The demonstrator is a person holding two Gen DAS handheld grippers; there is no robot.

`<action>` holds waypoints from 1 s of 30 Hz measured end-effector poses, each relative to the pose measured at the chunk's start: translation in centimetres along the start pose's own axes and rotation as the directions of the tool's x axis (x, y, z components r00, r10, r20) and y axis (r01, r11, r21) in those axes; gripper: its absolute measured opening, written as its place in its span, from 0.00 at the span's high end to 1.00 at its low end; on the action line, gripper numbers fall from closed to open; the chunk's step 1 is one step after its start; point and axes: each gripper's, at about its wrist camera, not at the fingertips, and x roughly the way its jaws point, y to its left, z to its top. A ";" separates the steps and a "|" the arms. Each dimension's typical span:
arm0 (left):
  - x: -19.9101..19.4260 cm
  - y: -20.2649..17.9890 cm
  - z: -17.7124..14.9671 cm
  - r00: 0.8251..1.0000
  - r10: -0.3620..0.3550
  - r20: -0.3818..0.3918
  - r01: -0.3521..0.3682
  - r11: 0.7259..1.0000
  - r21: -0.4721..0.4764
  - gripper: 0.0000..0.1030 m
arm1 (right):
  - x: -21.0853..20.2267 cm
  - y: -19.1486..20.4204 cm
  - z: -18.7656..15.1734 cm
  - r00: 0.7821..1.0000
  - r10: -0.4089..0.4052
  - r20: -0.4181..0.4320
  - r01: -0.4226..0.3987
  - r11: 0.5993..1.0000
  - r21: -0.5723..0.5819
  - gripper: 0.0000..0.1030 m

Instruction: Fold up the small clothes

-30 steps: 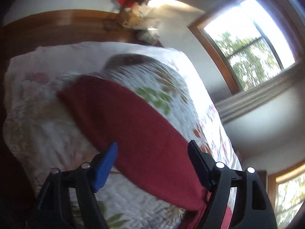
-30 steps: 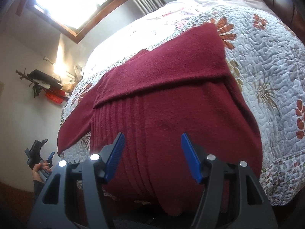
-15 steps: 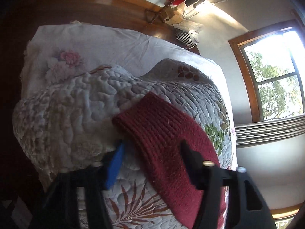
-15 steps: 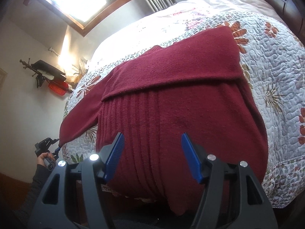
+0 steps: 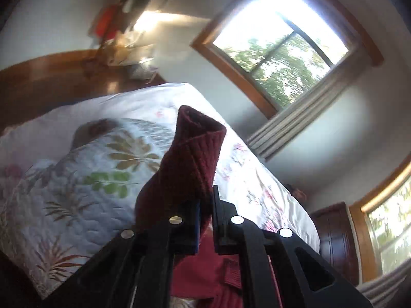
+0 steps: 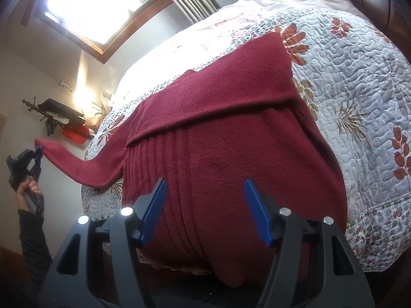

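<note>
A dark red knitted sweater [image 6: 231, 138] lies spread on the quilted bed [image 6: 359, 82], one sleeve folded across its chest. Its other sleeve [image 6: 77, 165] stretches left off the bed, lifted by its cuff. My left gripper [image 5: 205, 206] is shut on that sleeve's cuff [image 5: 195, 148], which stands up out of the jaws. In the right wrist view the left gripper [image 6: 38, 154] shows at the far left, held by a hand. My right gripper [image 6: 205, 205] hangs open just above the sweater's hem, touching nothing.
A wooden headboard [image 5: 51, 77] rises behind the white pillow [image 5: 115, 107]. Windows [image 5: 277, 46] with curtains lie beyond the bed. A wall bracket with a red object [image 6: 74, 132] hangs by the bed's far side. The quilt's edge [image 6: 372, 231] drops off at the right.
My left gripper closed on the sleeve cuff and lifted it off the quilt, pulling the sleeve out to the left. The right gripper stayed open over the hem.
</note>
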 end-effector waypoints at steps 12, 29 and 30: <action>12.1 -20.8 -17.2 0.930 -0.102 -0.353 0.241 0.895 0.375 0.93 | -3.4 -4.7 -1.0 0.997 -0.032 0.069 0.026 0.995 0.093 0.39; 18.6 -21.5 -31.1 0.789 0.052 -0.613 0.261 0.873 0.411 0.58 | -4.4 -8.4 1.4 0.996 0.083 0.027 -0.086 0.983 0.160 0.24; 17.7 -21.4 -30.4 0.796 0.043 -0.604 0.259 0.878 0.403 0.51 | -3.8 -8.1 2.2 0.994 0.112 0.016 -0.113 0.981 0.160 0.24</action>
